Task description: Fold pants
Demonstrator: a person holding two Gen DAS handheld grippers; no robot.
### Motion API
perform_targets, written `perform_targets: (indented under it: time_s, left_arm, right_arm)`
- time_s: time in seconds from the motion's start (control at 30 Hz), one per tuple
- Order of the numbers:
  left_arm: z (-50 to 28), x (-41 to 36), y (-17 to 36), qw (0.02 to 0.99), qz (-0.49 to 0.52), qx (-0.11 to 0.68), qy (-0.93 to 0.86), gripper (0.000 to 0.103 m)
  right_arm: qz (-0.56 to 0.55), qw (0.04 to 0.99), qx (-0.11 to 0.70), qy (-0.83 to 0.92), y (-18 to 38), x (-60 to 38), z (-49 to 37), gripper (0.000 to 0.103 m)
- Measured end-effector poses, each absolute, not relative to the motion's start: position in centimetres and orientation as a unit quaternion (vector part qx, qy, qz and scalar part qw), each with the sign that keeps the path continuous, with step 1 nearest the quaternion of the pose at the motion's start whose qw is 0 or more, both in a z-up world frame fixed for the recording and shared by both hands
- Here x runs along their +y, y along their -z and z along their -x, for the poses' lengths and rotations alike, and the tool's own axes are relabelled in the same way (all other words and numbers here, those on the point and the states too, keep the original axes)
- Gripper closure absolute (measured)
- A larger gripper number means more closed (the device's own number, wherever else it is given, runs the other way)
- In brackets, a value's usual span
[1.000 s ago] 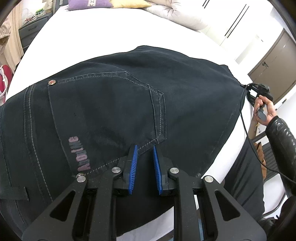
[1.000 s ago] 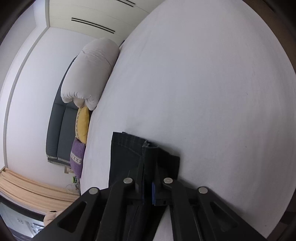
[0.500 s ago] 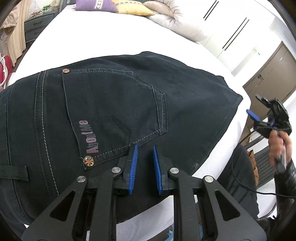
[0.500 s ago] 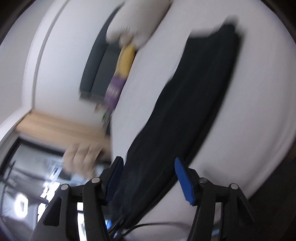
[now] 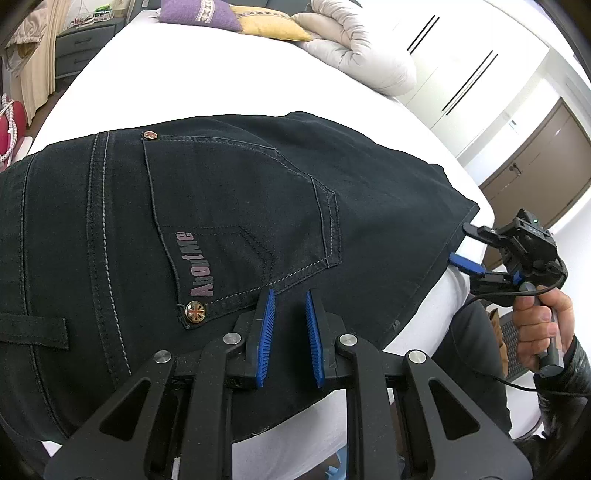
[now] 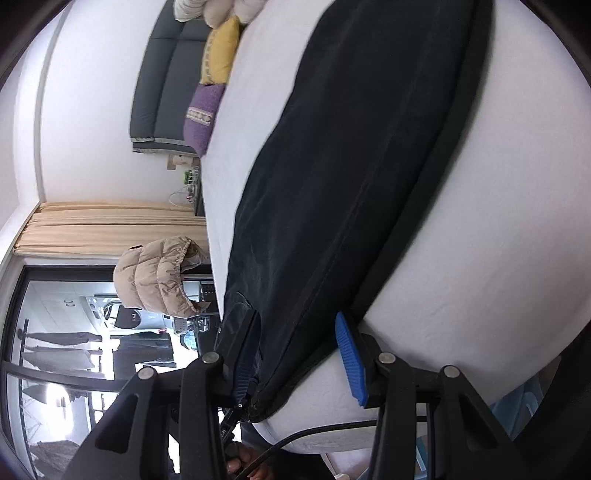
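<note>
Left wrist view: dark pants [image 5: 258, 206] are seen spread flat on a white bed [image 5: 229, 77], filling the middle and left of the frame.
Back pocket: a pocket [image 5: 240, 221] with pink lettering and a metal rivet [image 5: 195, 311] is shown at centre.
Left gripper: the left gripper [image 5: 289, 306] is held above the fabric at lower centre, its blue pads parted with nothing between them.
Right gripper: the right gripper [image 5: 466, 246] is seen at the right edge beside the pants' hem, held by a hand [image 5: 535, 332], jaws spread.
Right wrist view: the right gripper's fingers [image 6: 349, 356] are opened wide either side of the pants' edge [image 6: 354, 184], no cloth pinched.
Background: a purple pillow [image 5: 199, 14], a yellow pillow [image 5: 273, 27] and a rolled duvet [image 5: 362, 51] are placed at the top of the frame.
</note>
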State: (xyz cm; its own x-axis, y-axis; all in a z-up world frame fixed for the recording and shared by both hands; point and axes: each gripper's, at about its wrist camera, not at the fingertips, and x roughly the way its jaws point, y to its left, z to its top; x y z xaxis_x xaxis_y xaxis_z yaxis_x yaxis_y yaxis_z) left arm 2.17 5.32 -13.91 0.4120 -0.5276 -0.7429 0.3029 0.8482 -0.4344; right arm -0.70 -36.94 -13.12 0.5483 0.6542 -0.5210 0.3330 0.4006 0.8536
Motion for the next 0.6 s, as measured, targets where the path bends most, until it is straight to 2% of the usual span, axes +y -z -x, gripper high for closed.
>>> perform_targets:
  time_s: [0.23, 0.4, 0.43, 0.5, 0.57, 0.6]
  left_arm:
    - [-2.6, 5.0, 13.7, 0.832, 0.120, 0.482, 0.247, 0.086]
    - [-2.7, 4.9, 13.3, 0.832, 0.121, 0.484, 0.244, 0.086]
    - [-2.8, 4.9, 13.3, 0.831, 0.123, 0.484, 0.244, 0.086]
    - [-2.8, 5.0, 13.3, 0.832, 0.123, 0.484, 0.242, 0.086]
    - [-2.7, 5.0, 13.4, 0.833, 0.122, 0.484, 0.240, 0.086]
    - [-2.7, 5.0, 13.5, 0.832, 0.122, 0.484, 0.240, 0.086]
  right_arm:
    - [-0.549, 0.683, 0.466, -0.120, 13.8, -36.8, 1.8, 0.058]
    - [-0.569, 0.663, 0.469, -0.132, 14.9, -35.6, 1.3, 0.064]
    - [-0.571, 0.662, 0.466, -0.134, 15.1, -35.5, 1.2, 0.067]
    - [-0.572, 0.661, 0.468, -0.132, 15.4, -35.5, 1.0, 0.083]
    - [-0.563, 0.664, 0.474, -0.129, 15.7, -35.5, 0.9, 0.094]
    - [-0.559, 0.667, 0.475, -0.129, 15.8, -35.5, 0.9, 0.095]
